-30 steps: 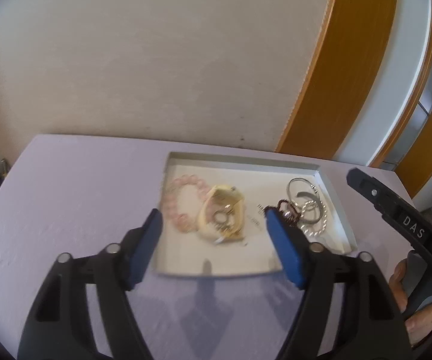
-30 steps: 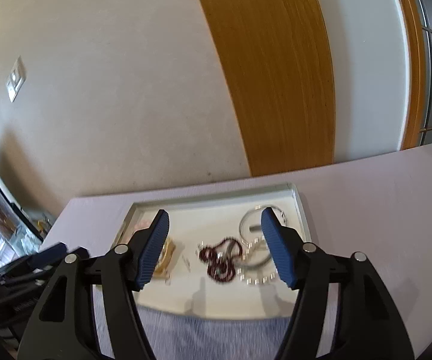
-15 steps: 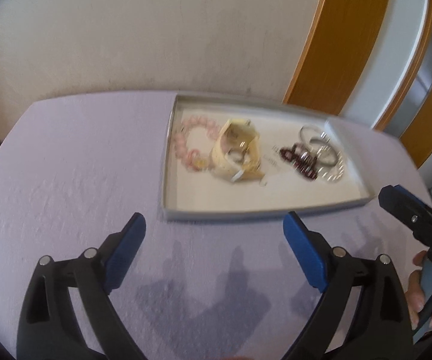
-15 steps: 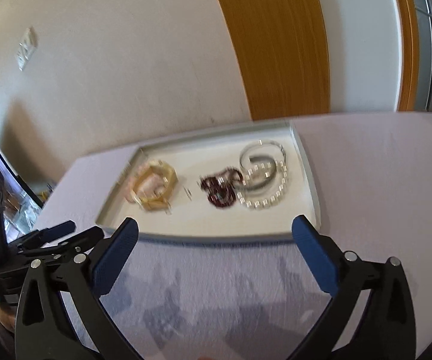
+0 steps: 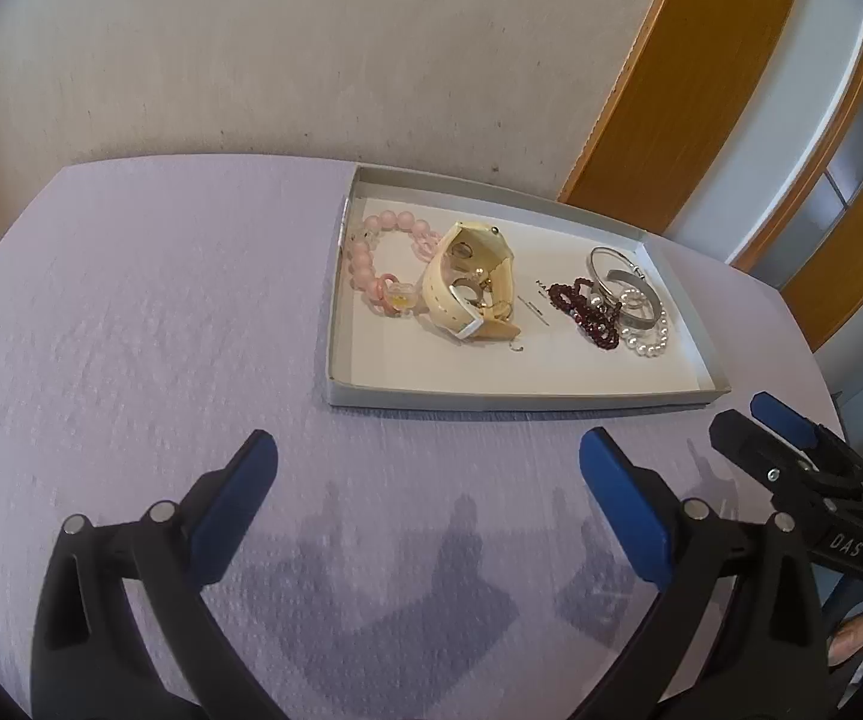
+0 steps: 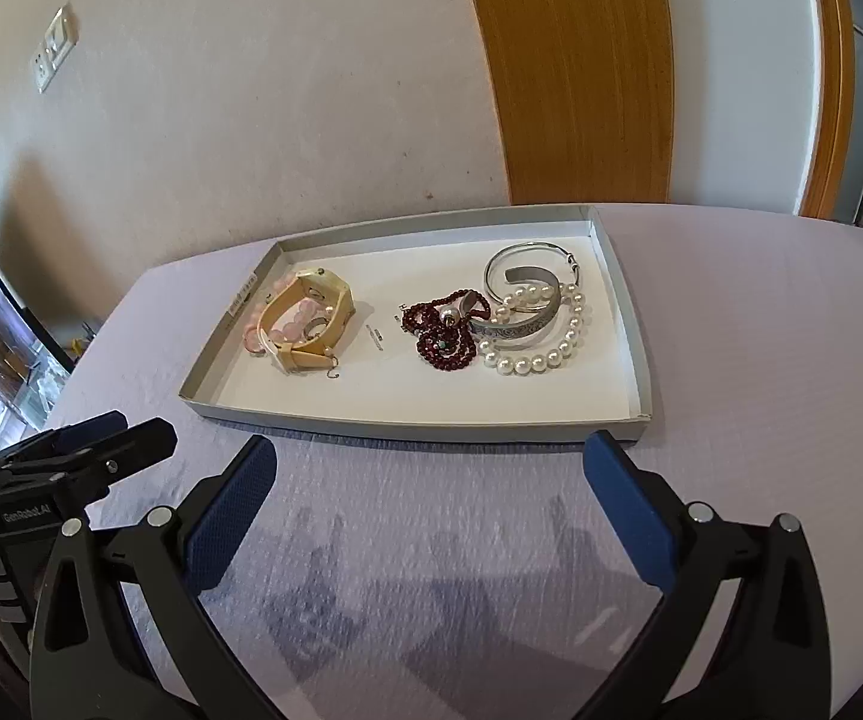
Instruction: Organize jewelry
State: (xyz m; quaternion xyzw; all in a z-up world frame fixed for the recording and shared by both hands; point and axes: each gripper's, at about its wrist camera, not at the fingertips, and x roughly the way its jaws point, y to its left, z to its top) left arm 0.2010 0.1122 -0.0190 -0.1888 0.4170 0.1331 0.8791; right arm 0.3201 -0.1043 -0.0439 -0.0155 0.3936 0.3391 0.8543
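Grey cardboard tray lies on the lilac tablecloth, long axis crosswise to both tools, just ahead of their fingertips. Left gripper: jaws opening, nothing between them. Right gripper: jaws spread wide, empty. Left-hand cluster, pink bead bracelet and cream watch, sits nearer the left gripper. Tangled dark red beads, pearl bracelet and silver bangle lie nearer the right gripper.

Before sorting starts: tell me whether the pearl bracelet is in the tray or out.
In. The pearl bracelet lies inside the tray, tangled with a silver cuff.
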